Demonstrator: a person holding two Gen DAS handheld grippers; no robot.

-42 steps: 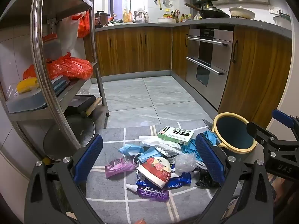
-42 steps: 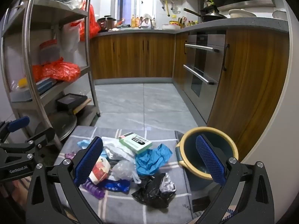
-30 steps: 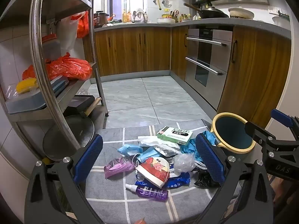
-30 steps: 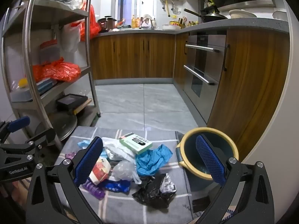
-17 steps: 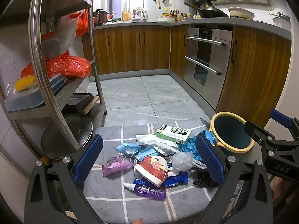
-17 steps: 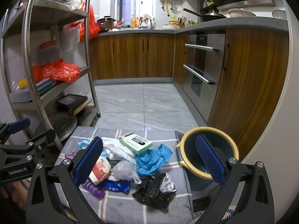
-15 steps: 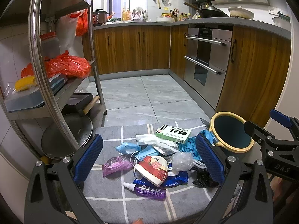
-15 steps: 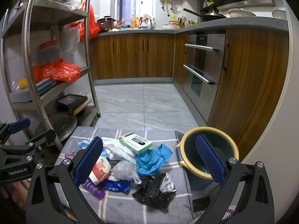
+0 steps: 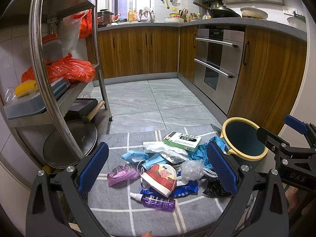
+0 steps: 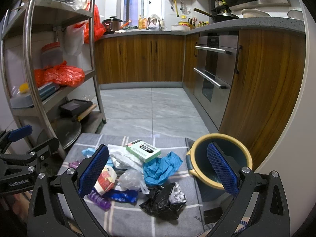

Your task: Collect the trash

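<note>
A heap of trash lies on a grey checked mat (image 9: 118, 213): a green medicine box (image 9: 182, 140), a red flowered paper cup (image 9: 161, 178), a purple spray bottle (image 9: 156, 199), a blue wrapper (image 9: 187, 186), a blue glove (image 10: 161, 167) and a black bag (image 10: 161, 201). A dark blue bin with a yellow rim (image 10: 220, 158) stands at the mat's right. My left gripper (image 9: 157, 169) is open above the heap. My right gripper (image 10: 158, 171) is open, its right finger in front of the bin. Both are empty.
A steel shelf rack (image 9: 39, 63) with red bags, boxes and pan lids stands at the left. Wooden cabinets and an oven (image 9: 215, 59) line the right and back. Grey tiled floor (image 9: 150, 102) lies beyond the mat.
Both views have shifted only slightly; the left gripper has drifted a little. Nothing was taken hold of or let go.
</note>
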